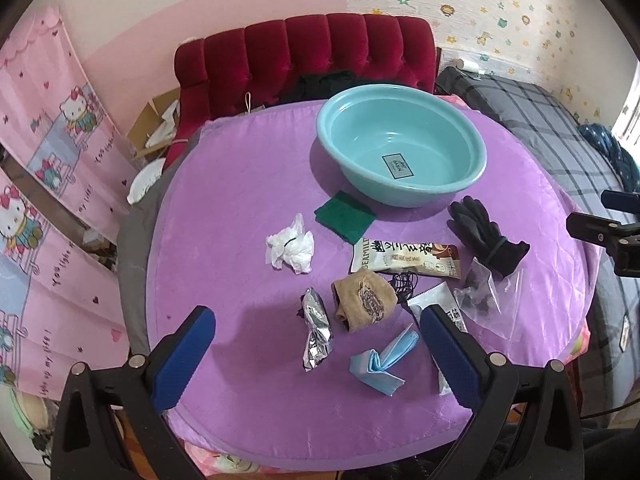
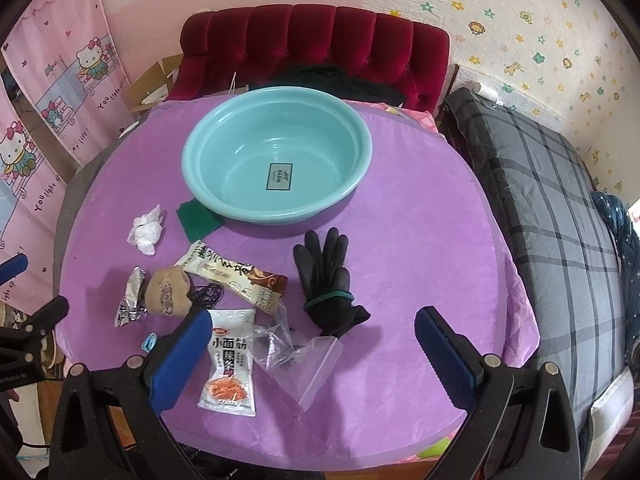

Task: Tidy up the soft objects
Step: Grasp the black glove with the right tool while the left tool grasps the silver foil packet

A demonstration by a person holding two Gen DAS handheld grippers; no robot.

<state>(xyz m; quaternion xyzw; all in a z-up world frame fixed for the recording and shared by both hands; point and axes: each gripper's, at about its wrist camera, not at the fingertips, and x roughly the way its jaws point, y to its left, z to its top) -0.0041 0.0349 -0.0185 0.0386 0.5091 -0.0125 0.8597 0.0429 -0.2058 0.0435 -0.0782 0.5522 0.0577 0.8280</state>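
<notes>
A: How are the two grippers held?

B: The left gripper (image 1: pixel 318 330) is poised low over the near edge of the purple quilted cloth (image 1: pixel 240 208), jaws spread wide with nothing between them. The right gripper (image 2: pixel 314 330) is likewise held splayed and empty, aimed toward the black glove (image 2: pixel 326 280).

A: What is shown in one view only?

B: The folded blue face mask (image 1: pixel 380 364) is seen fully from the left wrist; from the right only a blue sliver is glimpsed behind a finger. The white snack sachet (image 2: pixel 230 360) with its printed label is laid out plainly in the right view, while it is mostly hidden behind a finger in the left.

A: And the materials?

B: A smooth teal plastic basin (image 2: pixel 340 200), round and empty, is set at the far side. A coarse green scouring pad (image 1: pixel 344 216) is tucked against its base. Crumpled white tissue (image 1: pixel 290 246), creased foil wrapper (image 1: pixel 316 332), a rolled tan sock (image 1: pixel 362 300) and a clear plastic bag (image 2: pixel 304 356) are scattered nearer.
</notes>
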